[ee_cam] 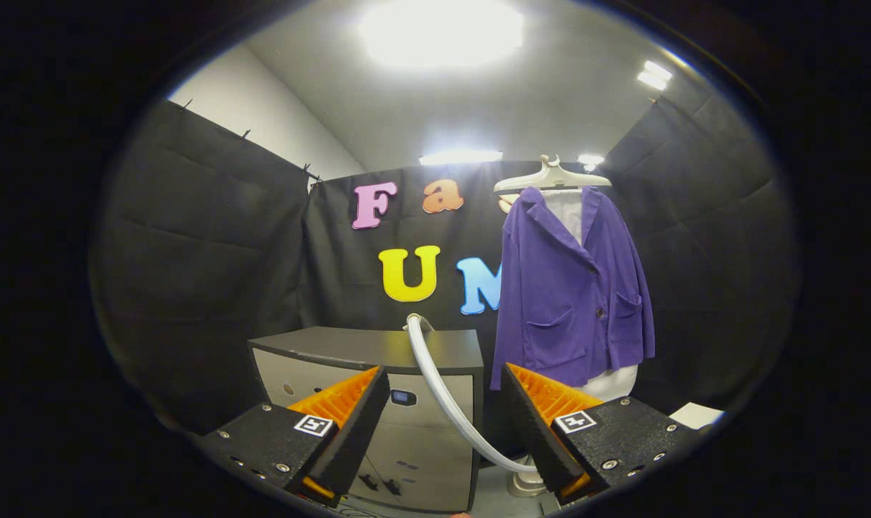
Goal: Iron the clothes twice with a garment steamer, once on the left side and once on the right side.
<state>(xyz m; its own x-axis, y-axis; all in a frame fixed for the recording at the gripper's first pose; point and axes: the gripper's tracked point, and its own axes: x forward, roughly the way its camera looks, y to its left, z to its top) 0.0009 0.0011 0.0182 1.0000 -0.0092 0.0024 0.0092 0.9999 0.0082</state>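
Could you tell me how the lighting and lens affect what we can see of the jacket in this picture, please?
In the gripper view, ceiling lights blow out to white glare; the purple jacket stays evenly lit and sharp; fisheye distortion bows the cabinet and walls; the gripper has its jaws open, the hose passing between them.

My right finger (543, 424) hides where the pale ribbed steamer hose (443, 388) ends; the grey cabinet's (363, 345) small display is unreadable.

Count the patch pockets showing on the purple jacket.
2. Both sit low on the front of the purple jacket: one pocket on the wider front panel, the other past the button toward the far sleeve. The open claw holds nothing.
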